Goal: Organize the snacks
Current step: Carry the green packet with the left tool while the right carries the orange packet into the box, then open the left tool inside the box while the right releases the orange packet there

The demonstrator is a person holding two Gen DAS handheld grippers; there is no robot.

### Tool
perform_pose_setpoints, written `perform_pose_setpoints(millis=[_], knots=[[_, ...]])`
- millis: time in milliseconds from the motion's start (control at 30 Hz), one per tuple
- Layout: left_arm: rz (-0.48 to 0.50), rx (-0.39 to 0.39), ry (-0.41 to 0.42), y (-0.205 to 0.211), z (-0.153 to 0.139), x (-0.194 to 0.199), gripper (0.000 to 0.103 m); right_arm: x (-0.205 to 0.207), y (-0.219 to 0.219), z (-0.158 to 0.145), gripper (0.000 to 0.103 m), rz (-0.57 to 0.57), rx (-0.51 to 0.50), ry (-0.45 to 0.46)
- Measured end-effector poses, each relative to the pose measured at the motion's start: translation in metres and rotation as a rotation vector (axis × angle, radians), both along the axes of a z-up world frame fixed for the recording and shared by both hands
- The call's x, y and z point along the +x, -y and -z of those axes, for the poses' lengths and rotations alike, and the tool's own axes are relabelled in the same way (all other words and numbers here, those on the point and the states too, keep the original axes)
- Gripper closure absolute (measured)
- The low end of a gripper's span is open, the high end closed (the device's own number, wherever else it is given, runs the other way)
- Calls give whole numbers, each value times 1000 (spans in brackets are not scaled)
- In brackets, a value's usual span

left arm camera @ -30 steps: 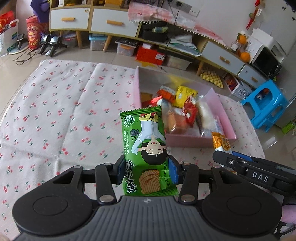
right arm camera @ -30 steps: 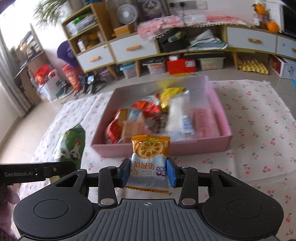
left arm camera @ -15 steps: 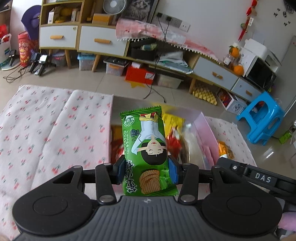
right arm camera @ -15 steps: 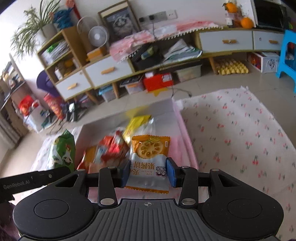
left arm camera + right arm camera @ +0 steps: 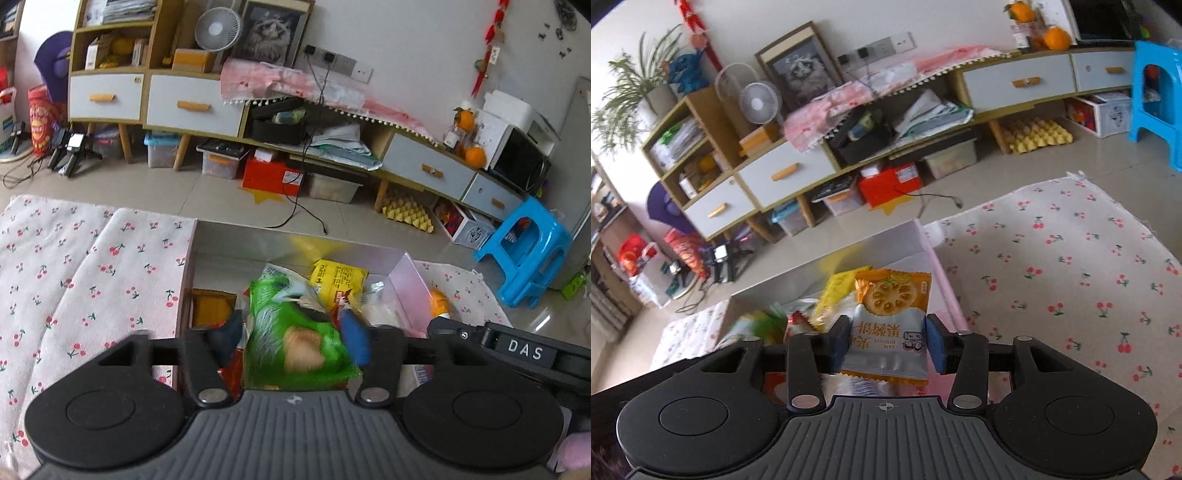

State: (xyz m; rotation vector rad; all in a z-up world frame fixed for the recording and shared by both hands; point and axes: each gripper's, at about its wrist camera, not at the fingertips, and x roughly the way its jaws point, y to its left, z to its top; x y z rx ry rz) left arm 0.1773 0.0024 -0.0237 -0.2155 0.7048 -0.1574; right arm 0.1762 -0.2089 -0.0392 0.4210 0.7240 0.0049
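Note:
The green snack bag is blurred and falling between the spread fingers of my left gripper, over the pink box; its green blur also shows in the right wrist view. My right gripper is shut on the orange biscuit packet, held above the pink box near its right wall. The box holds several snacks, among them a yellow bag.
The box lies on a cherry-print cloth that also shows in the right wrist view. Behind are the tiled floor, a low cabinet with drawers and a blue stool. The right gripper's body lies close on the right of the left one.
Both grippers moved forward over the box. My left gripper opened and let go of the green bag, which is dropping. The right gripper still holds the biscuit packet.

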Motion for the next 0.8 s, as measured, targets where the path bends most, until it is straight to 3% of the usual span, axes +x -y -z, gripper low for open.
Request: perform_pose_setpoints(millis=[67,167,467,800], knots=[[7,31,17,4,-3,-5,27,-2,4,-1,29,14,15,-2],[4,64,1,7,-6,-7,18,-5,10,-5,30,5,33,-6],[-48,73,-99,3,-14,-25,12,-27,16,-19,28,5,15,-58],[-53,170,-119,9,-26,-64,1,-72,-3,-56,18,-101,-212,-24]])
